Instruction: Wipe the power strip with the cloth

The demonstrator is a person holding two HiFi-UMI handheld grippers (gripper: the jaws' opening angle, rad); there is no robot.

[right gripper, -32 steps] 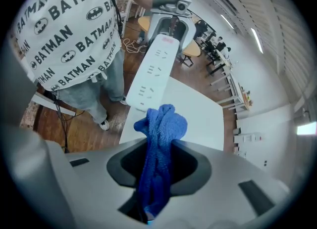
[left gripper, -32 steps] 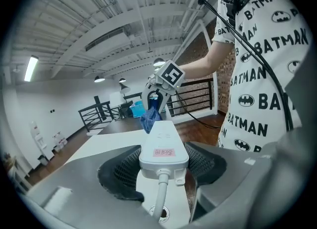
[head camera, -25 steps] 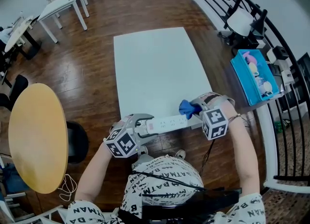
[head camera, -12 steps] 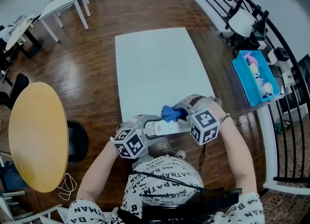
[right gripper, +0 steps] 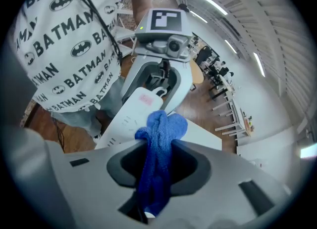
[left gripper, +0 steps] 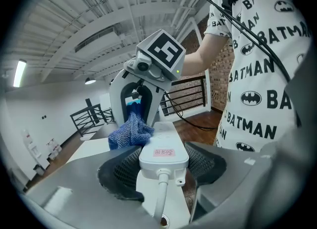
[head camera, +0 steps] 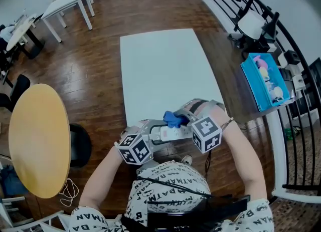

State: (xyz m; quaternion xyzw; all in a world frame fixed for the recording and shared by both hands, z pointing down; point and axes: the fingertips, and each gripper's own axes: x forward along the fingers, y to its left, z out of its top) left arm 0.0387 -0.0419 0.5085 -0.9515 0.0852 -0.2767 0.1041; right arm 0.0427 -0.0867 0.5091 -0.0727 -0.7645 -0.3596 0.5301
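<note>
Where writing can be read at all, reads BATMAN, printed over and over with bat emblems on the white shirt (left gripper: 257, 74). Cannot make out the red marks on the small pink label (left gripper: 164, 152) stuck to the near end of the power strip (left gripper: 161, 134). On the marker cubes (head camera: 206, 134), only black and white squares.

From the left gripper view alone: left gripper (left gripper: 163, 166) clamped on the power strip at its cord end, ribbed pads pressed to both sides, white cord (left gripper: 159, 198) dropping from between them. From the right gripper view alone: right gripper (right gripper: 157, 166) closed tight on the cloth (right gripper: 158, 149), blue, bunched into a knob past the jaws and resting on the strip's top face. From the head view alone: white table (head camera: 160, 65) stretching far, strip held at its near edge, just in front of the person's chest; yellow round table (head camera: 37, 141) at the left, blue bin (head camera: 261, 83) at the far right.

Power strip: long, white, rounded at the corners, held about level, cloth touching it close to the clamped end
</note>
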